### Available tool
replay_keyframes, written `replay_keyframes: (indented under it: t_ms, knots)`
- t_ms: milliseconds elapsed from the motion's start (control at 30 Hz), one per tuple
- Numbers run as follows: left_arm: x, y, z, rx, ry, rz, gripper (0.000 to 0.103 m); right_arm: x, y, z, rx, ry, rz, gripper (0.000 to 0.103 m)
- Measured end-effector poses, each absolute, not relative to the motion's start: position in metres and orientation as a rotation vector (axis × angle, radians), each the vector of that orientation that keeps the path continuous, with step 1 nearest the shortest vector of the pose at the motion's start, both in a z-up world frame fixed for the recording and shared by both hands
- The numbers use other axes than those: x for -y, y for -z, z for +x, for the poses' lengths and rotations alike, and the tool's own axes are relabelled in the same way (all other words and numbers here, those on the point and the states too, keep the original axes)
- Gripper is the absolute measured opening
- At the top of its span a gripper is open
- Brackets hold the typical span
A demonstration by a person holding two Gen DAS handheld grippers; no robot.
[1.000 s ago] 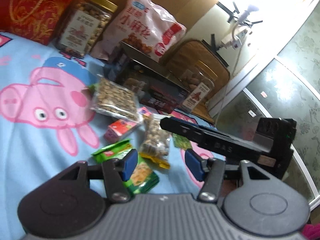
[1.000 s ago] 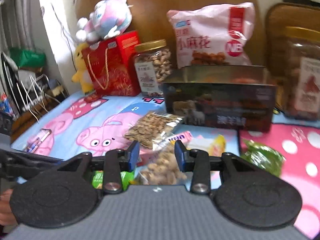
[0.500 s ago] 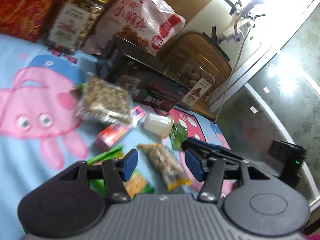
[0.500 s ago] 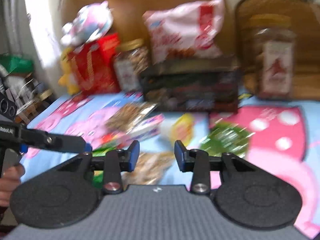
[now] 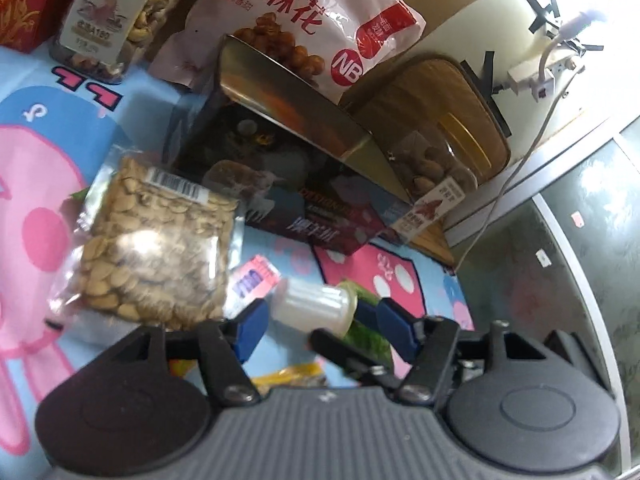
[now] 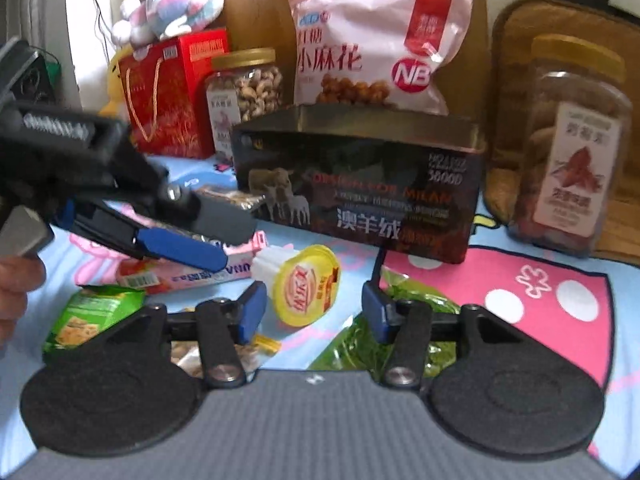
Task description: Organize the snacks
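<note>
The jelly cup [image 6: 306,287] lay on its side on the cartoon bedsheet [image 6: 540,280], just in front of the dark tin box [image 6: 360,184], its yellow foil lid turned toward the right gripper [image 6: 310,306] and its ribbed white body pointing back and left toward the box. Its long axis ran roughly along that gripper's line of sight, so the jaws, spread wide and holding nothing, stood to either side of the lid; closing on it looked like the next move, and this gripper seemed the better placed. In the left wrist view the same cup [image 5: 314,306] lay crosswise between the wide-open, empty jaws of the left gripper [image 5: 316,326], which reached in from the cup's left and hung just above the pink packet [image 6: 192,272]. Left of the cup sat a bag of seeds [image 5: 160,244] and a green cracker packet [image 6: 94,316]; a green wrapper [image 6: 404,320] lay to its right, partly hidden behind the right gripper. Whether either gripper touched the cup could not be told.
</note>
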State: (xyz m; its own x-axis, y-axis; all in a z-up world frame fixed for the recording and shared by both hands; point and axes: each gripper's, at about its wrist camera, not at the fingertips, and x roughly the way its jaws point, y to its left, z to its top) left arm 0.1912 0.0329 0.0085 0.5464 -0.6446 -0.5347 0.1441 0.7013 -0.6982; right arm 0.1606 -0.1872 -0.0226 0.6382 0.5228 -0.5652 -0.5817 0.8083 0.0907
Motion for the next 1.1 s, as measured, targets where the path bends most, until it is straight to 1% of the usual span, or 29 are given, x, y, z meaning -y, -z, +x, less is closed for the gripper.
replay_keyframes:
  t_ms: [200, 267, 400, 567, 733, 767, 833, 900, 933, 967, 1100]
  knots:
    - [-0.013, -0.011, 0.203, -0.868, 0.497, -0.577, 0.063, 0.178, 0.03, 0.168, -0.628, -0.688, -0.111, 0.056]
    - [-0.01, -0.012, 0.204, -0.86, 0.492, -0.554, 0.063, 0.177, 0.03, 0.166, -0.621, -0.662, -0.125, 0.047]
    - [-0.005, -0.013, 0.201, -0.865, 0.508, -0.545, 0.063, 0.186, 0.029, 0.161, -0.622, -0.647, -0.093, 0.047]
    - [-0.002, -0.024, 0.193, -0.841, 0.562, -0.565, 0.063, 0.199, 0.017, 0.145, -0.569, -0.62, -0.041, 0.045]
    - [0.007, -0.052, 0.202, -0.79, 0.589, -0.515, 0.063, 0.202, -0.011, 0.142, -0.449, -0.591, -0.045, 0.044]
    - [0.009, -0.058, 0.208, -0.789, 0.595, -0.515, 0.063, 0.201, -0.019, 0.145, -0.419, -0.589, -0.048, 0.031]
    - [0.014, -0.068, 0.222, -0.785, 0.632, -0.525, 0.063, 0.197, -0.033, 0.156, -0.38, -0.578, -0.05, 0.029]
    - [0.017, -0.08, 0.232, -0.737, 0.611, -0.503, 0.062, 0.19, -0.041, 0.175, -0.363, -0.526, -0.078, 0.022]
    - [0.018, -0.085, 0.239, -0.717, 0.619, -0.505, 0.062, 0.189, -0.042, 0.185, -0.362, -0.525, -0.072, 0.008]
    - [0.018, -0.089, 0.246, -0.705, 0.621, -0.512, 0.062, 0.187, -0.042, 0.195, -0.372, -0.522, -0.065, 0.003]
    - [0.023, -0.092, 0.274, -0.704, 0.587, -0.518, 0.062, 0.176, -0.036, 0.232, -0.388, -0.483, -0.084, 0.004]
